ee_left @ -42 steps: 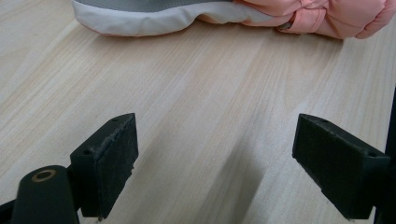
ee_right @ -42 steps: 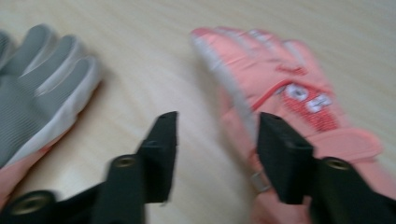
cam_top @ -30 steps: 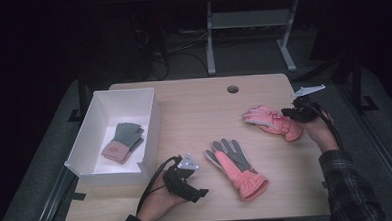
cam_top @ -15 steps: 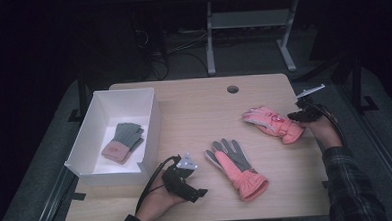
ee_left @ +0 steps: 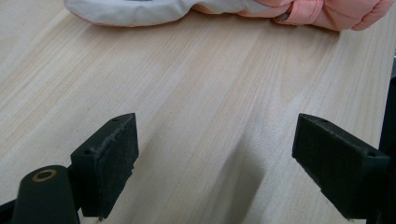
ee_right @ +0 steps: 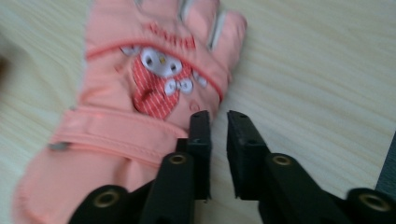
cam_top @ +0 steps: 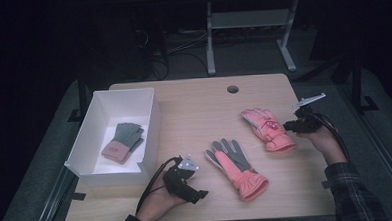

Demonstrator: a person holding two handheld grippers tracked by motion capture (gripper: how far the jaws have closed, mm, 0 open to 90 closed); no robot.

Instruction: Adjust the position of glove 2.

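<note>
The right claw (ee_right: 218,122) stands with its jaws a narrow slit apart; they have just been opening, and nothing sits between them. In the right gripper view its tips hang over the edge of the pink glove (ee_right: 149,93), just beside the cuff strap, with the glove's cartoon patch in front of them; whether a tip still brushes the fabric I cannot tell. In the high view the same glove (cam_top: 267,130) lies back up on the right part of the worktop (cam_top: 194,105), fingers pointing away from the person, and the right claw (cam_top: 288,127) is at its near right edge. The left claw (ee_left: 215,172) is spread wide over bare wood and holds nothing; in the high view it (cam_top: 200,194) rests near the front edge. A second glove (cam_top: 236,166), grey-palmed with a pink cuff, lies between the two claws, apart from both. On the left part of the worktop stands a white box (cam_top: 152,127) with a grey glove (cam_top: 123,142) lying flat in it. Beyond the worktop the room is dark, with a metal frame (cam_top: 250,23) and cables on the floor.
</note>
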